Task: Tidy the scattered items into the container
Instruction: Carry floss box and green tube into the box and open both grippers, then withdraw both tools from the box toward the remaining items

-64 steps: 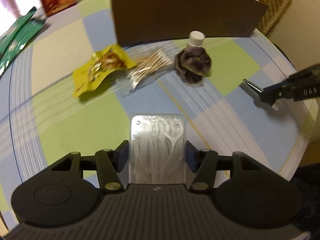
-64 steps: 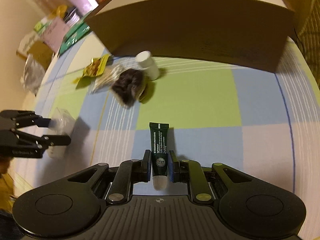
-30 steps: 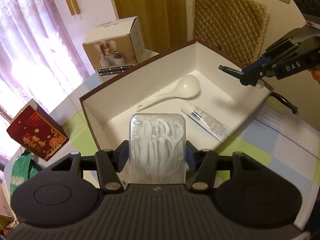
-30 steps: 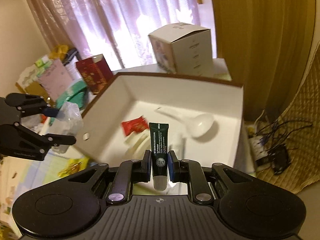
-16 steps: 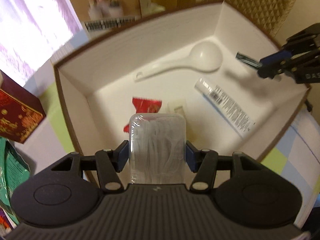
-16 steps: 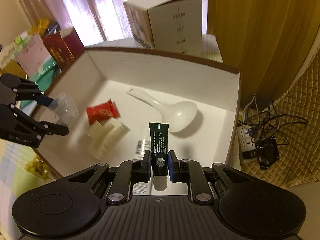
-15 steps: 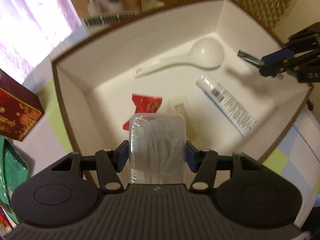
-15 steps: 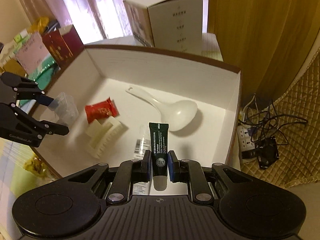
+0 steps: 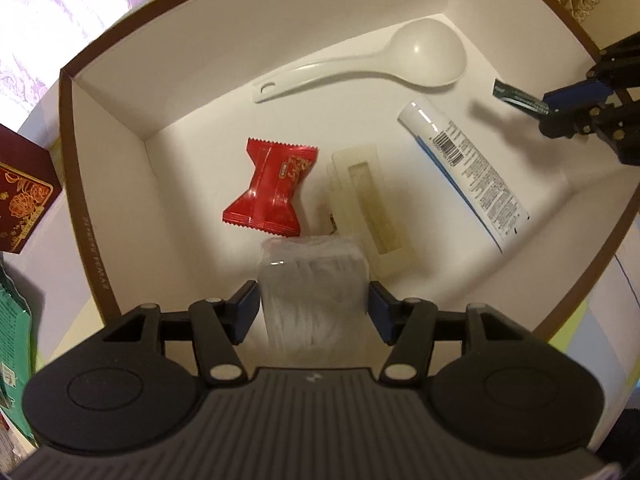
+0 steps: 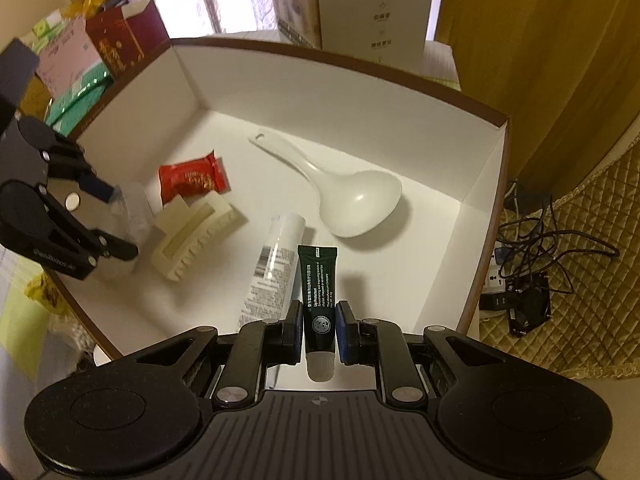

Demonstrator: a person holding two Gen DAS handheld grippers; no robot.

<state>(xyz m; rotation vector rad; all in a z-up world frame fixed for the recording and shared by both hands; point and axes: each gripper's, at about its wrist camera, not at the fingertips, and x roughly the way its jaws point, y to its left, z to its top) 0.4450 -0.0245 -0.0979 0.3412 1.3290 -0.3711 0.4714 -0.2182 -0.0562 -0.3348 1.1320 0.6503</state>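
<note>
Both grippers hang over the open white box with a brown rim [image 9: 76, 168] [image 10: 496, 184]. My left gripper [image 9: 314, 300] has its jaws slightly apart from the clear bag of floss picks [image 9: 314, 284], which is blurred and tilting down between them. My right gripper [image 10: 319, 328] is shut on a dark green lip balm tube [image 10: 319, 284] above the box's near right part. In the box lie a white spoon [image 9: 400, 60], a red candy [image 9: 272, 192], a cream hair claw [image 9: 368, 200] and a white tube [image 9: 468, 164].
A red gift box [image 9: 20, 196] and green packets [image 9: 12, 320] lie left of the box. A beige carton [image 10: 372, 4] stands behind it. A quilted chair [image 10: 580, 240] and cables with a power strip [image 10: 516, 288] are at right. A yellow snack bag [image 10: 44, 288] lies on the table.
Both grippers lifted their items from the table and dropped in over the box. The left jaws have just widened; the floss bag is slipping down out of them.
</note>
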